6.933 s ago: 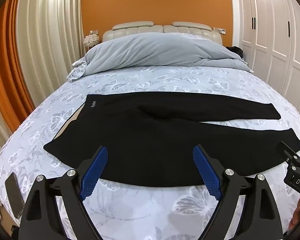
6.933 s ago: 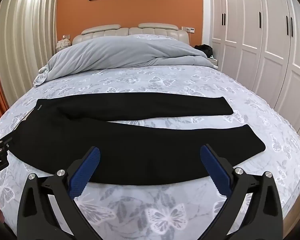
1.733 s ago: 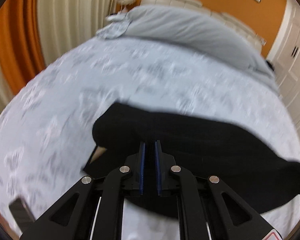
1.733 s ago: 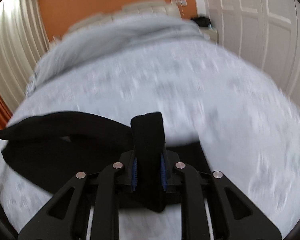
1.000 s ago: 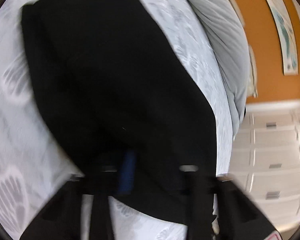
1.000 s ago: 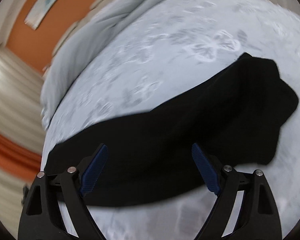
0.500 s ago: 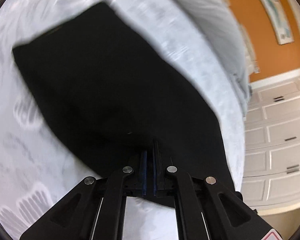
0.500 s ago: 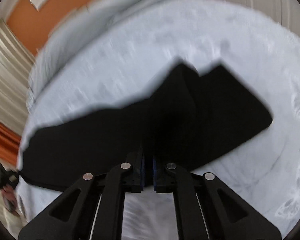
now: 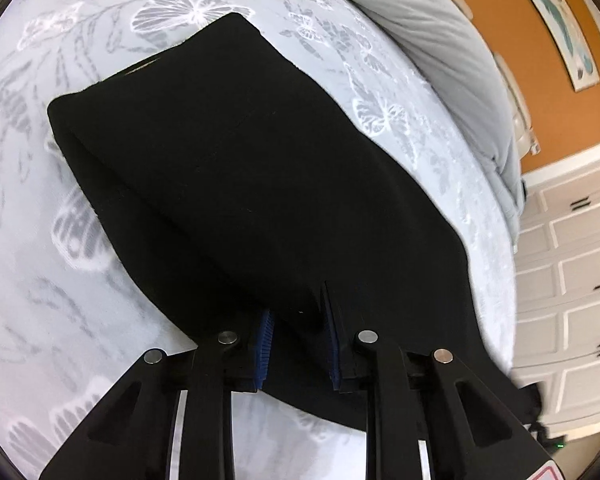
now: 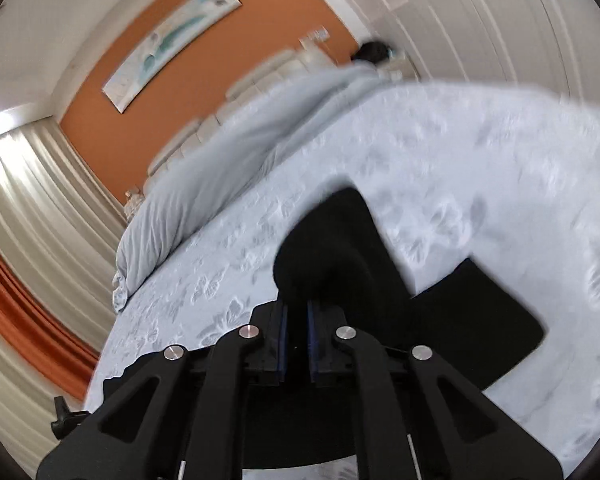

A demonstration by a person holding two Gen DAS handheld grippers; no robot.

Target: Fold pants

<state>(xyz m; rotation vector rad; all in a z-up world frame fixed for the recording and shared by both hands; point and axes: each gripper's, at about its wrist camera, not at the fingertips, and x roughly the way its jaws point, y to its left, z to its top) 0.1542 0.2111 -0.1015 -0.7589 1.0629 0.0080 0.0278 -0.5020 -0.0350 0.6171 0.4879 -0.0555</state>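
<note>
We see the black pants [image 9: 236, 168] lying on the bed [image 9: 60, 320], whose cover is pale with a butterfly print, and the cloth is doubled lengthwise so that one thick layered end points toward the upper left of the left wrist view. Our left gripper [image 9: 298, 336] points steeply down at the near edge of the garment; its jaws are opening, the blue pads [image 9: 265, 344] stand a little apart, and a fold of the black cloth sits between them, though we cannot tell whether the pads press on it. In the right wrist view our right gripper [image 10: 296, 340] has its jaws pressed close, pinching a bunch of the pants [image 10: 332, 248] that rises in a hump just ahead of the fingertips, lifted off the bed [image 10: 480, 168], while another part of the cloth lies flat to the right. That view is blurred. Beyond the bed we make out a grey duvet [image 10: 220, 176] heaped near the headboard, an orange wall [image 10: 188, 92] with a long painting [image 10: 172, 44], curtains [image 10: 32, 208] on the left, and white wardrobe doors [image 9: 572, 280] along the right.
</note>
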